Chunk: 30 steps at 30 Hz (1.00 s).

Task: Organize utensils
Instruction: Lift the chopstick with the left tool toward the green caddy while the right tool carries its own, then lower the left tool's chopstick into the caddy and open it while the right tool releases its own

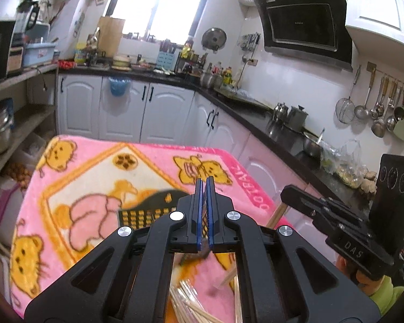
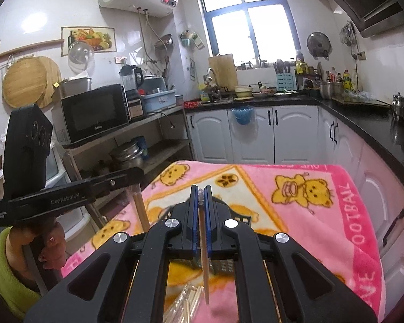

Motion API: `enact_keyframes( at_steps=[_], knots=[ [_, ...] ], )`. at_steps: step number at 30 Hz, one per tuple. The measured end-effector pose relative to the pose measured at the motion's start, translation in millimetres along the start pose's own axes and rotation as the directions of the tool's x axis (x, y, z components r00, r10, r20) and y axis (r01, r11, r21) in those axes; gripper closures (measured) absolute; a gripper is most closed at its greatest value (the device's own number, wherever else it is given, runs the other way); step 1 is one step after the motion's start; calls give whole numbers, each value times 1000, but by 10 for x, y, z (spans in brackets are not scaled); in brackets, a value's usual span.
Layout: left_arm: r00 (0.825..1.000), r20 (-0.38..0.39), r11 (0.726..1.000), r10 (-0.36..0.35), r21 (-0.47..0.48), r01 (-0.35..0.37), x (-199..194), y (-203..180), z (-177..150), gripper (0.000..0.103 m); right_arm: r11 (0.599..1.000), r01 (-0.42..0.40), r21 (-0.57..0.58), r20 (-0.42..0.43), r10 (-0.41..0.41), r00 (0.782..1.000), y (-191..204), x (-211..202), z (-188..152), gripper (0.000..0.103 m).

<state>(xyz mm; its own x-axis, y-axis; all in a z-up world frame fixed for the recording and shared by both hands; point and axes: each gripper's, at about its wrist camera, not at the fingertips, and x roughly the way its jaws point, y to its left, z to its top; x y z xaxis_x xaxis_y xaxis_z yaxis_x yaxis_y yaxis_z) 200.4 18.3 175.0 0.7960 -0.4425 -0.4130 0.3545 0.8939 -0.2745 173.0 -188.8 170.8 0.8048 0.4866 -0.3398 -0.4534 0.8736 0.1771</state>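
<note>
While each claw, left [image 1: 205, 210] and right [image 2: 201, 215], grips a chopstick [image 2: 203, 242] (lifted clear), next comes the black basket [image 1: 148, 210].

The pink blanket [image 2: 358, 215] on the table has big white letters along its dark pink edge, at the right of the right wrist view. They say "FOOTBALL", and more letters near it look like "LOVE". In the left wrist view the same letters are upside down and too cut off to read.

The black left gripper [image 2: 67, 197], at the left of the right wrist view, says "GenRobot.AI" on its side.

The black right gripper [image 1: 352, 250], at the lower right of the left wrist view, says "DAS".
</note>
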Motion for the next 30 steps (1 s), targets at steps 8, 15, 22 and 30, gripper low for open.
enact_keyframes(
  at_steps=[8,15,22,30],
  knots=[
    [997,64,998,38,44,-41,-97,-95,391,102,999,4,-41,50,-2,999,105,48,338,98],
    [993,93,996,78,46,-83,-62,-51,667,102,998,23,-50,111,-18,994,89,67,648,98],
    [987,109,992,114,35,-118,82,35,757,102,997,49,-61,143,-40,989,68,170,767,98],
    [989,98,993,113,7,-115,306,200,609,102,995,69,-78,136,-58,989,10,338,616,98]
  ],
)
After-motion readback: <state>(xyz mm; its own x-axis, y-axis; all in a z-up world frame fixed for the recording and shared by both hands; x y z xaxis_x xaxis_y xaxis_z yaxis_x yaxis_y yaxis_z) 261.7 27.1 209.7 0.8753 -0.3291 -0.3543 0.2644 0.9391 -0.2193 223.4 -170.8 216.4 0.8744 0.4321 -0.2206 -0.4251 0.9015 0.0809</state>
